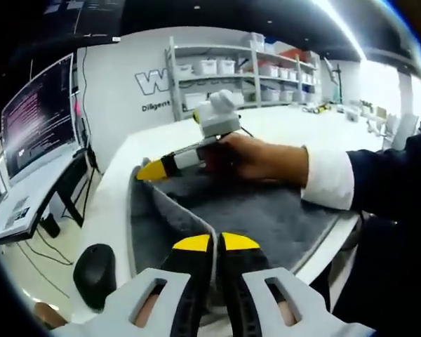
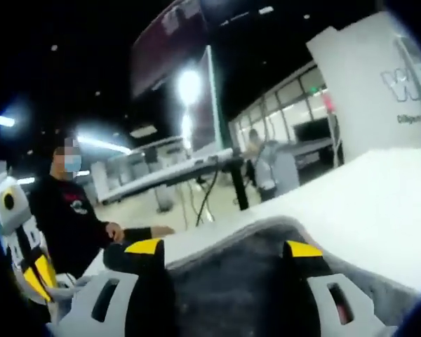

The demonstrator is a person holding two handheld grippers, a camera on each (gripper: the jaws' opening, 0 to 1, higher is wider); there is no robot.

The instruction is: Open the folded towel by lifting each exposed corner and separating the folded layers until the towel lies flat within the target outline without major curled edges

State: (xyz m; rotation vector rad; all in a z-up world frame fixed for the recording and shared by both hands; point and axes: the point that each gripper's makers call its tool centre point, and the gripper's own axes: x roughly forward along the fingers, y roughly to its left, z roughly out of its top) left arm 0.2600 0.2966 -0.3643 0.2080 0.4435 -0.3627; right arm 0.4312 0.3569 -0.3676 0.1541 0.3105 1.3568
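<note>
A dark grey towel (image 1: pixel 266 214) with a pale hem lies on the white table (image 1: pixel 295 126), one fold raised along its left side. My left gripper (image 1: pixel 215 242) is at the near edge, its yellow-tipped jaws shut on the towel's raised hem. A hand (image 1: pixel 263 160) holds my right gripper (image 1: pixel 158 168) at the towel's far left corner. In the right gripper view my right gripper (image 2: pixel 223 247) stands open, its jaws wide apart over the towel (image 2: pixel 228 281) and its pale hem. The left gripper (image 2: pixel 17 239) shows at the left edge there.
A monitor (image 1: pixel 38 116) on a desk stands left of the table, with a black rounded object (image 1: pixel 95 272) low on the floor side. Shelves with white bins (image 1: pixel 242 74) line the back wall. A person in black (image 2: pixel 70 217) stands beyond the table edge.
</note>
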